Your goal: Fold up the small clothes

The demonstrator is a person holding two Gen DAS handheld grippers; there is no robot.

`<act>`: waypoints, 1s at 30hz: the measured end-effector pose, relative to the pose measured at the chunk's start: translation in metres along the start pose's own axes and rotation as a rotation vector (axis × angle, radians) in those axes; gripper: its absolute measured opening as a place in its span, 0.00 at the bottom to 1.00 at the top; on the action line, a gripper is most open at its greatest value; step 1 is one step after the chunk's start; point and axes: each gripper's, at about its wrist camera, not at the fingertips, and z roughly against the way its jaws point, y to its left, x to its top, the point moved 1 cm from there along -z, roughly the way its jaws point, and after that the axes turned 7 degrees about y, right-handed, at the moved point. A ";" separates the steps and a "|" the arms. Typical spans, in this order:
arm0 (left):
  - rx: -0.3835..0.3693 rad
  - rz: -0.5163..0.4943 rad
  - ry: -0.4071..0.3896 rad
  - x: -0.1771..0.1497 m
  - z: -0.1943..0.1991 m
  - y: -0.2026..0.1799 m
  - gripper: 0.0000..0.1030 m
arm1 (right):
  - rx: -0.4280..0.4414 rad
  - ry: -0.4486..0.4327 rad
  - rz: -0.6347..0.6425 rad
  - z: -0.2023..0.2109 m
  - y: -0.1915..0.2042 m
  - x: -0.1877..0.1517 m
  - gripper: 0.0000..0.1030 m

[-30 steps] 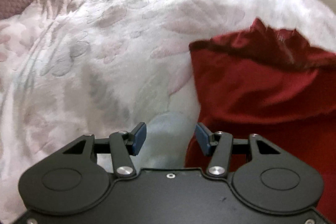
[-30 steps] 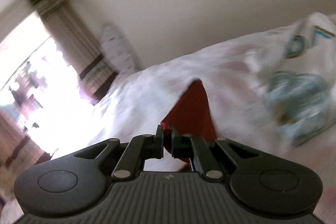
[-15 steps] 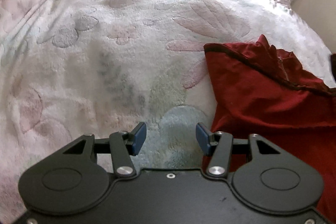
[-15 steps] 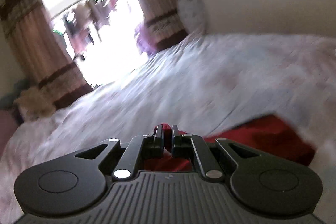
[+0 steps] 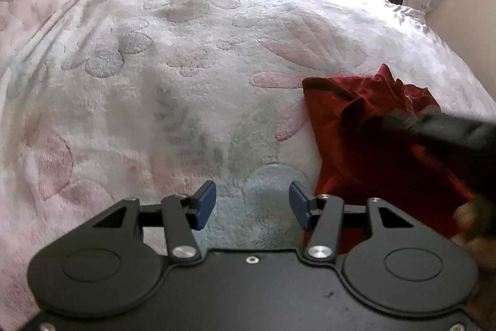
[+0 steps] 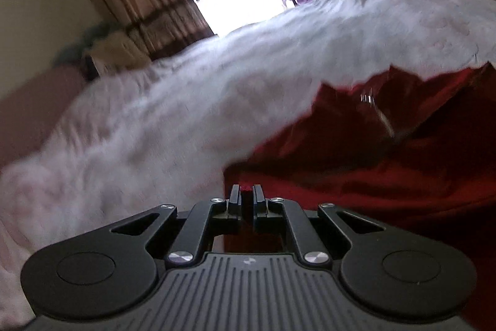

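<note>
The red garment [image 5: 372, 163] lies on the white blanket [image 5: 186, 82] of the bed, at the right side of the left wrist view, with its collar or top edge crumpled and partly standing up. The right gripper [image 6: 247, 195] has its jaws pressed almost together, and a small bit of red cloth shows between them, so it has a pinch on an edge of the garment. The left gripper [image 5: 251, 205] stands wide apart with its blue pads [image 5: 206, 203] over bare blanket, just beside the left border of the garment, and it has nothing in it.

In the left wrist view a dark blurred shape crosses the garment from the right (probably the right gripper, but the blur makes this uncertain).

The risks, as I judge them:
- The pinch is on very little cloth. A quick pull can slip the edge out of the jaws, and the fold falls open.
- The garment is not flat yet. If it is folded over these wrinkles, the result becomes bulky and crooked.
- The blanket is soft and fluffy. The left gripper, if it closes low, can take blanket fibres together with the garment and drag the blanket.
- With only one side held, the garment can rotate instead of folding.
</note>
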 end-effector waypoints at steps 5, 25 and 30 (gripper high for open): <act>-0.007 0.001 0.013 -0.003 -0.003 0.002 0.52 | 0.019 0.160 -0.095 -0.030 -0.017 -0.011 0.22; 0.033 -0.045 0.022 -0.012 0.008 -0.012 0.52 | -0.066 0.049 -0.007 0.148 -0.148 0.036 0.50; 0.006 -0.048 0.003 -0.038 0.046 -0.024 0.52 | -0.124 0.117 0.018 0.196 -0.200 0.005 0.50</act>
